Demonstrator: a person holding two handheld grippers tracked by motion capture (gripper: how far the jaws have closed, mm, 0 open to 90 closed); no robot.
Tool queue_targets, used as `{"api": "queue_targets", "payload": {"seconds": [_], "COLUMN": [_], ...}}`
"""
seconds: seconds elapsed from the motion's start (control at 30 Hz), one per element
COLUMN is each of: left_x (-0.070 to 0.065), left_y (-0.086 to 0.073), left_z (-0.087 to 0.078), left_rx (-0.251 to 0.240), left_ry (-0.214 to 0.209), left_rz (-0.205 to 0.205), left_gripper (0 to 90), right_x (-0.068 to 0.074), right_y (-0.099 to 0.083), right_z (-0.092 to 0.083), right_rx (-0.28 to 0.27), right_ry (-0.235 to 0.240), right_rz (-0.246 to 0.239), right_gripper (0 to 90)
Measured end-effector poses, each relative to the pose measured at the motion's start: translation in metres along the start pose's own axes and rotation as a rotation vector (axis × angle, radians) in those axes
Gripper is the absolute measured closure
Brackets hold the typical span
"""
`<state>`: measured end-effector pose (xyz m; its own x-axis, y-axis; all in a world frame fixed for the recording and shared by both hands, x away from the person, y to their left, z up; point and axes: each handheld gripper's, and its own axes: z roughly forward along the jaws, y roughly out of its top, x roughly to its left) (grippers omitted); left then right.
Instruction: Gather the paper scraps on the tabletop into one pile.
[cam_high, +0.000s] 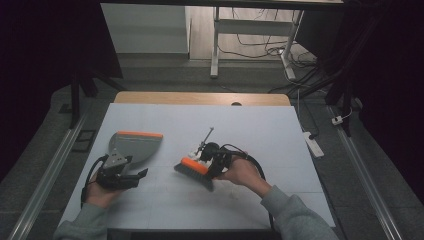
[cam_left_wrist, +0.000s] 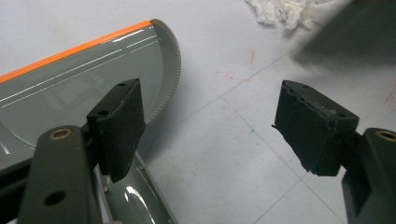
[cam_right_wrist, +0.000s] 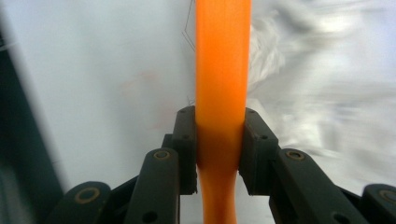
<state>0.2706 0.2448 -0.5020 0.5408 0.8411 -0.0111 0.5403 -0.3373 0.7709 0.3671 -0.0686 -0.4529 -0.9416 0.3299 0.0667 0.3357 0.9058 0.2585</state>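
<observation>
A grey dustpan (cam_high: 134, 146) with an orange lip lies on the left of the white table top (cam_high: 260, 130). My left gripper (cam_high: 131, 176) stands open just behind it. In the left gripper view its left pad (cam_left_wrist: 119, 126) hangs over the dustpan (cam_left_wrist: 70, 84) and only bare table shows between the jaws. My right gripper (cam_high: 214, 164) is shut on the orange handle (cam_right_wrist: 222, 70) of a hand brush (cam_high: 192, 170), whose grey bristles rest on the table mid-way. A clump of white fluff (cam_high: 194, 154) lies just beyond the brush, and the fluff (cam_left_wrist: 280, 11) sits beside the blurred bristles (cam_left_wrist: 350, 37).
The white sheet covers a wooden table whose far edge (cam_high: 200, 97) shows bare. A power strip (cam_high: 313, 142) and cables lie on the floor to the right. Legs of a white desk (cam_high: 215, 45) stand beyond the table.
</observation>
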Motion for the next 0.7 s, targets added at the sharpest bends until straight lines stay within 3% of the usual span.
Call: {"api": "queue_targets", "payload": {"seconds": [0.1,0.17,0.27,0.47,0.57,0.7], "left_x": [0.0,0.0,0.001,0.0,-0.001,-0.001], "left_y": [0.0,0.0,0.0,0.0,0.0,0.0], "left_z": [0.0,0.0,0.0,0.001,0.001,0.001], "left_rx": [0.0,-0.001,0.001,0.003,0.002,0.003], "left_ry": [-0.001,-0.002,-0.003,-0.001,-0.001,-0.002], "left_rz": [0.002,0.0,-0.002,0.003,0.004,0.003], "left_gripper": [24.9,24.9,24.9,24.8,24.8,24.8], "right_x": [-0.014,-0.018,-0.02,-0.023,-0.024,-0.021], "right_y": [-0.001,-0.004,-0.009,-0.023,-0.034,-0.057], "right_z": [-0.009,-0.02,-0.038,-0.066,-0.076,-0.074], "right_rx": [-0.035,-0.1,-0.173,-0.263,-0.28,-0.23], "right_ry": [-0.04,-0.01,-0.015,-0.027,-0.025,0.003], "right_rz": [0.02,0.053,0.054,0.088,0.102,0.084], "right_gripper": [70.6,70.6,70.6,70.6,70.6,70.6]}}
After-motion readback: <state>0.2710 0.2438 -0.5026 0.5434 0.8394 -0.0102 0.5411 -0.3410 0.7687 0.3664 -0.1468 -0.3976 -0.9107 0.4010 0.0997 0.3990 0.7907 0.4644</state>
